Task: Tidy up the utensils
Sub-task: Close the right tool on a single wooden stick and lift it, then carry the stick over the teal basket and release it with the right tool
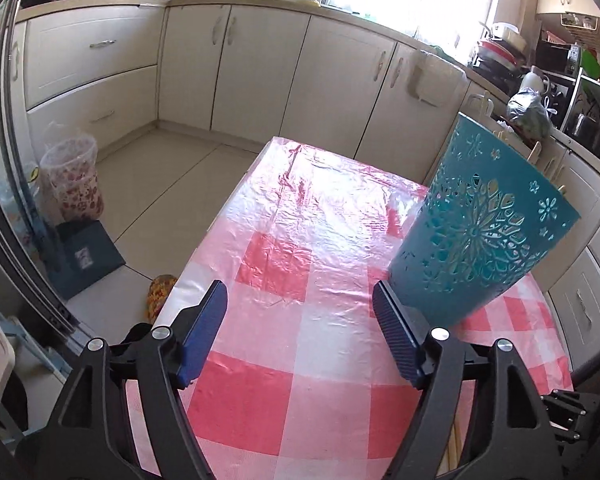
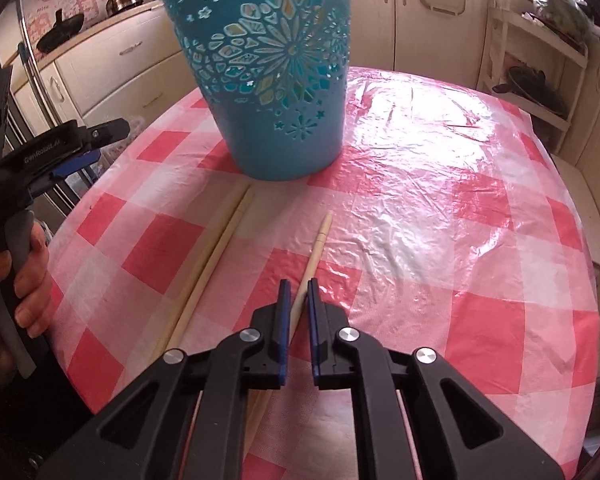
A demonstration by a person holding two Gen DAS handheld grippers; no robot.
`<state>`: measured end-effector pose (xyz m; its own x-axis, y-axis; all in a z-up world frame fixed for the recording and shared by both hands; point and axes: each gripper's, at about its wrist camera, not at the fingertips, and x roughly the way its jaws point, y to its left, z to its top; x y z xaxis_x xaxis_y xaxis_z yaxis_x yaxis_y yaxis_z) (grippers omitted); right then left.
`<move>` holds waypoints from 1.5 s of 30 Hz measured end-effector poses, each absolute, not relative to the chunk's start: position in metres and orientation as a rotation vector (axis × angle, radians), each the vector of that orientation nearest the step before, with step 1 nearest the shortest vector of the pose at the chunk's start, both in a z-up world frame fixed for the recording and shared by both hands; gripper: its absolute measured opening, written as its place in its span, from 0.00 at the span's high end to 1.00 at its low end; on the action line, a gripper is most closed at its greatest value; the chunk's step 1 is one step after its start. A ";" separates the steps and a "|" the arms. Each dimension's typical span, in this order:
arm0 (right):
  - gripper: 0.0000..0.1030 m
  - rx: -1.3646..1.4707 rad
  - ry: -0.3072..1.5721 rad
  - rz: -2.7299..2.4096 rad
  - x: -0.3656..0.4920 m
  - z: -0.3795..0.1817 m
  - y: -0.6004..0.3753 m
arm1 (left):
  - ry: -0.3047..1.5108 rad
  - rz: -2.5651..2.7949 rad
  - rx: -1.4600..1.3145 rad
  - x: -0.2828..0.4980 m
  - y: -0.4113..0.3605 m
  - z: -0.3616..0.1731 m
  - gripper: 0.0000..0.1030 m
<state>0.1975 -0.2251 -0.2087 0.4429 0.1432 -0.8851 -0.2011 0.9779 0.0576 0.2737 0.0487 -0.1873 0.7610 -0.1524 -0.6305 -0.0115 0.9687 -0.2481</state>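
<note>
Chopsticks [image 2: 204, 264]: three on the tablecloth [image 2: 440, 208]; one teal basket [image 2: 268, 80].

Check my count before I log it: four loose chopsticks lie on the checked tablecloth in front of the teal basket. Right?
Not four: three. The right wrist view shows a pair of chopsticks side by side and a single chopstick between the right gripper's fingers, on the checked tablecloth before the teal basket.

A blue-green cup [image 2: 276, 80] with flower-shaped holes stands upright on the pink and white checked counter [image 2: 440, 208]. Two long, pale chopsticks [image 2: 208, 264] lie flat side by side in front of it, their tips near its bottom. A third chopstick [image 2: 314, 248] lies a little to their right, pointing toward the cup.
</note>
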 end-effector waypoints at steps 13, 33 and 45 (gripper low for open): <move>0.94 0.381 1.031 0.310 0.199 -0.182 -0.277 | 0.755 -0.100 -0.251 0.282 0.044 -0.200 0.22; 0.94 0.433 0.405 0.332 0.324 -0.033 -0.234 | 0.761 -0.115 -0.285 0.283 0.046 -0.200 0.22; 0.94 0.236 0.461 0.227 0.327 -0.109 -0.227 | 0.767 -0.127 -0.295 0.285 0.046 -0.201 0.21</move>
